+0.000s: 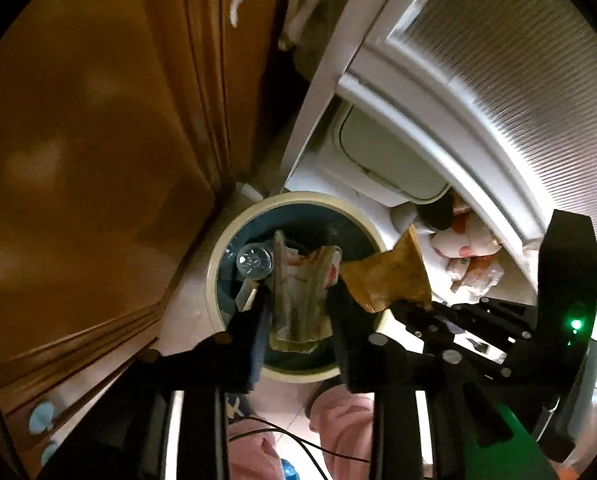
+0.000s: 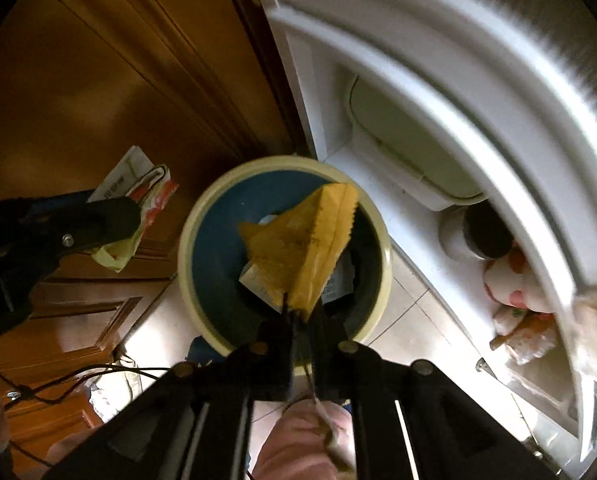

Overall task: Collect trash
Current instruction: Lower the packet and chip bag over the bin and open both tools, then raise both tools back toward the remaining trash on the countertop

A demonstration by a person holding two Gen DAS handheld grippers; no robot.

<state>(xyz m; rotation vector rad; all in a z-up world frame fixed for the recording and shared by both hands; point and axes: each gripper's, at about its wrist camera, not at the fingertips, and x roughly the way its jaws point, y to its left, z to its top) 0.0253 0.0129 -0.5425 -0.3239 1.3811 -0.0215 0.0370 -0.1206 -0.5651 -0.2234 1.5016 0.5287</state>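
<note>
**Both claws hold wrappers over the bin**

Left claw is closed on a crumpled pale wrapper with red print, pinched between its two dark pads, and it hangs over the mouth of the round trash bin — cream rim, dark blue inside. In the left wrist view the bin sits at the centre of the frame, and a clear plastic bottle lies inside it at about 9 o'clock from the wrapper. In the right wrist view the same claw shows at 9 o'clock, beside the bin rather than above it, with the wrapper sticking out past its tips.

Right claw is narrow, gripping the lower corner of a yellow packet with a serrated edge. The packet stands up over the bin opening — other paper scraps lie on the bottom beneath it. From the left wrist view the packet shows at 3 o'clock of the pale wrapper, over the bin's right rim, with the right claw just below it.

A brown wooden cabinet fills the 9 to 11 o'clock side. A white door frame with ribbed glass curves across 1 to 3 o'clock, and a white lidded appliance stands behind the bin. Pink cloth shows at 6 o'clock, on the tiled floor.
</note>
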